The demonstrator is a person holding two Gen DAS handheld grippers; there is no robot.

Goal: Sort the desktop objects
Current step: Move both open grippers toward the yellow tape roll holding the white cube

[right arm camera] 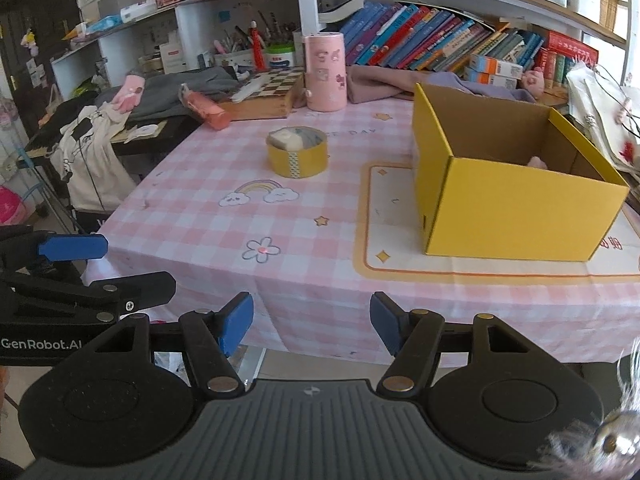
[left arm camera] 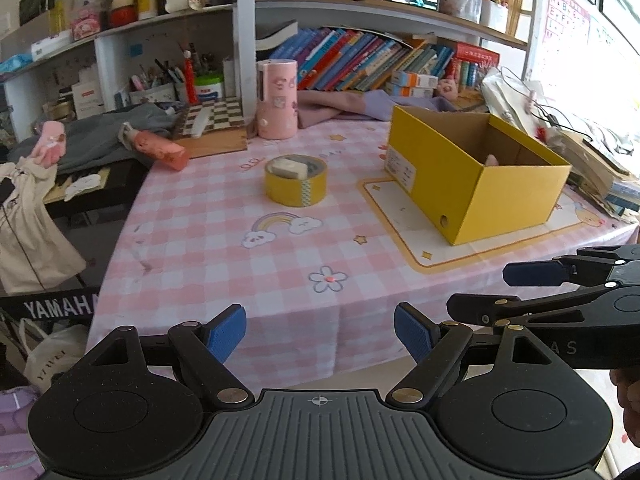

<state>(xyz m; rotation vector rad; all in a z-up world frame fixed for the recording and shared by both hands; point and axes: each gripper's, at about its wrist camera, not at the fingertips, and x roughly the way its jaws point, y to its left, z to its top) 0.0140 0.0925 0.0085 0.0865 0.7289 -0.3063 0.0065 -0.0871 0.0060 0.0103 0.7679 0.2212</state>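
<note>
L gripper (left arm camera: 320, 334): I've got it w/ jaws apart, nothing btwn the blue pads, hanging over the near table edge.
R gripper (right arm camera: 312, 324): jaws apart too, a bit narrower than L, nothing btwn them; also at the near edge, just beside the L one.
Table (right arm camera: 192, 216): pink-checked cloth w/ rainbow, flower and star prints.
Tape roll (left arm camera: 296, 181): yellow, lying flat mid-table, well apart from both grippers; a small pale object sits in its core, can't tell what.
Yellow box (left arm camera: 480, 176): open-top cardboard, on the yellow-bordered mat at R of the tape; something pink shows inside at the far end, mostly hidden.
Pink cylinder (left arm camera: 277, 98): upright w/ stickers, at the far side behind the tape.
Pink bottle (left arm camera: 160, 148): lying on its side at the far L edge.
Background: shelves w/ books (left arm camera: 360, 60), pens, clutter.
</note>
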